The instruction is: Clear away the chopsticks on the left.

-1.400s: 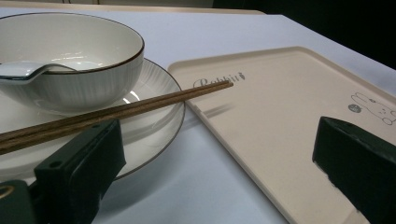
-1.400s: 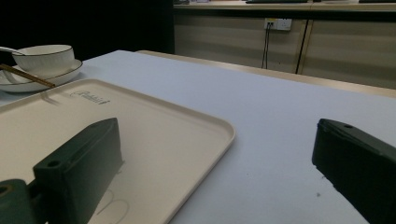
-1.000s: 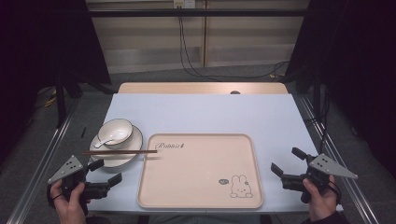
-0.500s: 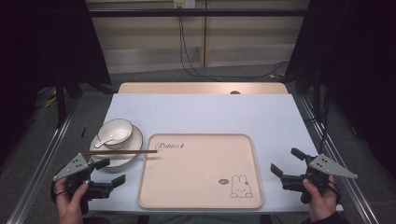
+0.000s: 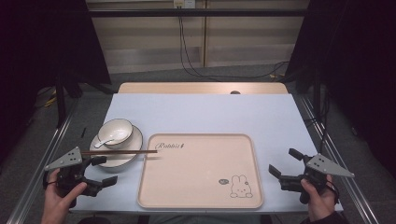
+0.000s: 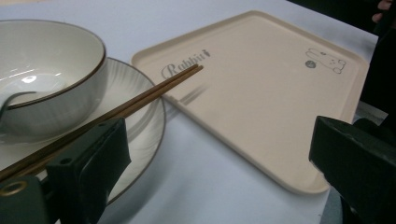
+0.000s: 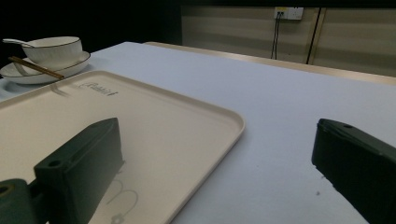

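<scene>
A: Left gripper point(image 5: 100, 171) status?

B: Jaws wide apart, nothing between them. It sits at the near left corner of the table point(image 5: 201, 112), held in the person's left hand point(image 5: 58, 200). In the left gripper view one jaw sits just under the near end of the chopsticks point(image 6: 116, 109); contact there, cannot tell.

A: Right gripper point(image 5: 284, 164)?

B: Also spread wide, empty. Near right edge of the table, just beside the tray point(image 5: 201, 171), apart from it. Right hand point(image 5: 317, 198) grips it from below.

A: Chopsticks orientation?

B: Pair lying together, long axis roughly across the table, left to right. They rest on the rim of the plate point(image 5: 116, 148), tips pointing toward the tray and overhanging its left edge near the "Rabbit" lettering point(image 5: 170, 146). In the left gripper view the tips hover above the tray surface with a shadow under them.

A: Rest of the layout?

B: Bowl point(image 5: 115, 130) stands on the plate, toward its far side, with a spoon point(image 5: 105, 142) in it, handle out over the rim toward the left. Plate is just left of the tray. Tray is centred near the front edge, rabbit drawing point(image 5: 240, 186) in its near right corner.
</scene>
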A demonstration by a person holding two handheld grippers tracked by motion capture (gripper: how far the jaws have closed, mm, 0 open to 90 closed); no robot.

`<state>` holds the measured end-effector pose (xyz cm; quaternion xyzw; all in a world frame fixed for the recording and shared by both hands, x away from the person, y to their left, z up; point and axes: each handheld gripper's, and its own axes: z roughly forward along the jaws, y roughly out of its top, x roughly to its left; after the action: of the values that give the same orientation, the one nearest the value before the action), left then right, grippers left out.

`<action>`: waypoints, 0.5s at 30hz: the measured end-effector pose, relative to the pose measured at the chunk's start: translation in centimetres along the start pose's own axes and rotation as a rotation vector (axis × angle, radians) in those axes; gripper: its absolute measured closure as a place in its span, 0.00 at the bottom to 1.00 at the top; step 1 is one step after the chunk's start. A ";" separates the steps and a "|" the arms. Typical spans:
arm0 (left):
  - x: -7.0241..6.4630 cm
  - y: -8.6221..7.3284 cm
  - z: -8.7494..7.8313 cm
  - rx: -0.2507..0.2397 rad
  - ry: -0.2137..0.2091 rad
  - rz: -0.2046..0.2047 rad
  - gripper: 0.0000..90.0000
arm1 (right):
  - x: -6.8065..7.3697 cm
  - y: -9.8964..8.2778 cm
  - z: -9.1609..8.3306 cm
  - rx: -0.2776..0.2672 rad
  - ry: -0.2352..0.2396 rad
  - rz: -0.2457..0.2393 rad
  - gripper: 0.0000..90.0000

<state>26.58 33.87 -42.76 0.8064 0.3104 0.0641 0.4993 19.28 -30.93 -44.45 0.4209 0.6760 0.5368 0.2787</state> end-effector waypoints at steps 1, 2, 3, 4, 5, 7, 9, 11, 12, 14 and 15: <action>0.0 0.0 0.0 0.000 0.000 0.000 0.05 | 0.0 0.0 0.0 0.000 0.000 0.000 0.02; 0.8 0.0 -0.3 0.007 0.011 0.002 0.05 | 0.0 0.0 0.0 -0.003 0.006 0.000 0.02; 0.8 0.0 -0.3 0.007 0.011 0.002 0.05 | 0.0 0.0 0.0 -0.003 0.006 0.000 0.02; 1.1 0.1 -0.5 0.007 0.010 0.002 0.05 | 0.0 0.0 -0.1 -0.008 0.002 0.001 0.02; 1.4 0.1 -0.6 0.014 0.006 0.020 0.05 | 0.0 0.0 -0.1 -0.008 0.002 0.001 0.02; 2.1 0.1 -0.7 0.017 0.018 0.045 0.06 | 0.0 0.0 0.0 -0.007 0.006 0.000 0.02; 2.9 -0.1 -0.6 0.058 0.000 0.047 0.06 | 0.0 0.0 0.0 -0.005 0.005 0.000 0.02; 3.7 -0.2 -0.5 0.073 -0.007 0.015 0.07 | 0.1 0.0 0.0 -0.004 0.001 -0.002 0.02; 4.5 -0.3 -0.5 0.079 0.035 0.032 0.07 | 0.1 0.0 0.0 -0.003 0.001 -0.006 0.02; 5.2 -0.5 -0.4 0.078 0.040 0.038 0.07 | 0.1 0.1 0.1 0.000 0.003 -0.009 0.02; 5.5 -0.6 -0.3 0.081 0.061 0.050 0.07 | 0.1 0.0 0.1 0.000 0.003 -0.015 0.02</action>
<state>30.57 37.43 -44.25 0.8310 0.3075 0.0889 0.4549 19.33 -30.78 -44.42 0.4151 0.6794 0.5355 0.2817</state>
